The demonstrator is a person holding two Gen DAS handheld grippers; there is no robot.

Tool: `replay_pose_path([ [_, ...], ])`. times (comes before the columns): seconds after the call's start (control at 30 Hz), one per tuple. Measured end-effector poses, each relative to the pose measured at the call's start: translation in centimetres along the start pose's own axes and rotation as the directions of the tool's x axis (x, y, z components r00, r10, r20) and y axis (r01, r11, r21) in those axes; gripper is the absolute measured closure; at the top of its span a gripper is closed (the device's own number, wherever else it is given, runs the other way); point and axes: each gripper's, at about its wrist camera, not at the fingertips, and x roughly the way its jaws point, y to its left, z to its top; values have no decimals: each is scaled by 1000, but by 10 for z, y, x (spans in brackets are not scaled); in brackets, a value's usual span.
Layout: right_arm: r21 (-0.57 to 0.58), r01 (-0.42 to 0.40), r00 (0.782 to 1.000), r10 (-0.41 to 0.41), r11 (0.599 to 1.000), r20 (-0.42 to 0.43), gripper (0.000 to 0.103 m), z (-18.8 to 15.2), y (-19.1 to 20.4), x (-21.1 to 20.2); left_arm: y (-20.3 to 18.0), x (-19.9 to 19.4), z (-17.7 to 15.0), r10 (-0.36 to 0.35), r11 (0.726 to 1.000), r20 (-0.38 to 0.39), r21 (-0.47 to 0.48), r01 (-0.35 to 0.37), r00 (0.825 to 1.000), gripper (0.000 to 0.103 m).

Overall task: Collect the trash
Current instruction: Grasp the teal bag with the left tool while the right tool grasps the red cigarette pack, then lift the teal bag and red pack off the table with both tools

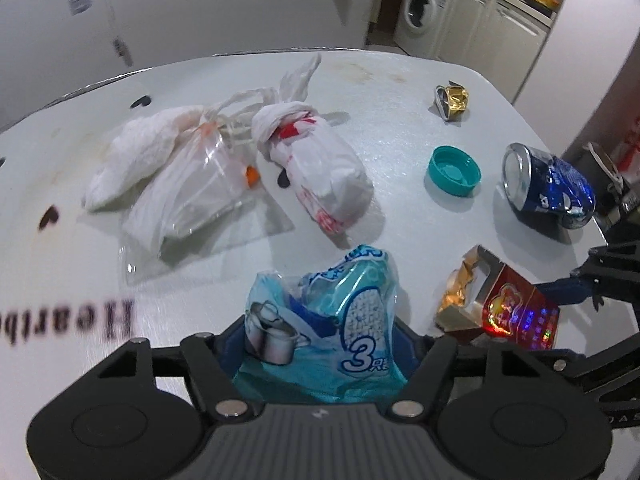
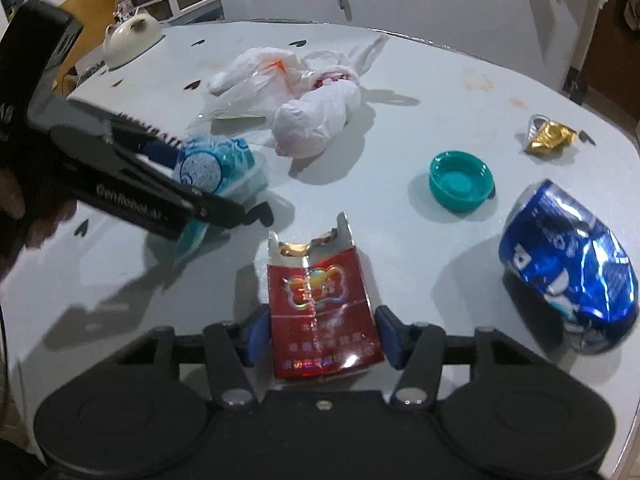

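My left gripper (image 1: pixel 320 344) is shut on a crumpled blue plastic wrapper (image 1: pixel 332 312), which also shows in the right wrist view (image 2: pixel 216 168) between the left gripper's fingers (image 2: pixel 160 184). My right gripper (image 2: pixel 318 336) has its jaws around a torn red cigarette pack (image 2: pixel 320 300), pads touching its sides; the pack also shows in the left wrist view (image 1: pixel 504 304). On the white table (image 1: pixel 400 92) lie a knotted white bag (image 1: pixel 320 172), a clear bag with tissue (image 1: pixel 172 184), a teal cap (image 1: pixel 454 170), a crushed blue can (image 1: pixel 548 188) and a gold foil scrap (image 1: pixel 452 100).
A white cat-shaped ceramic piece (image 2: pixel 128 38) stands at the table's far left corner. The table's right edge (image 2: pixel 624 152) lies just beyond the can (image 2: pixel 568 268) and foil (image 2: pixel 548 136). A washing machine (image 1: pixel 424 12) and cabinets stand beyond the table.
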Motion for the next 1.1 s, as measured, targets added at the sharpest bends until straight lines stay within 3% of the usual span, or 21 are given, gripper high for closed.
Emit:
replay_pose_path([
  [0.6, 151, 66, 992, -80, 986, 93, 47, -22, -3, -70, -38, -86, -27, 62, 986, 126, -164, -41, 990, 35],
  [1.1, 247, 141, 963, -191, 959, 190, 47, -57, -4, -149, -101, -161, -57, 100, 984, 225, -163, -64, 969, 35],
])
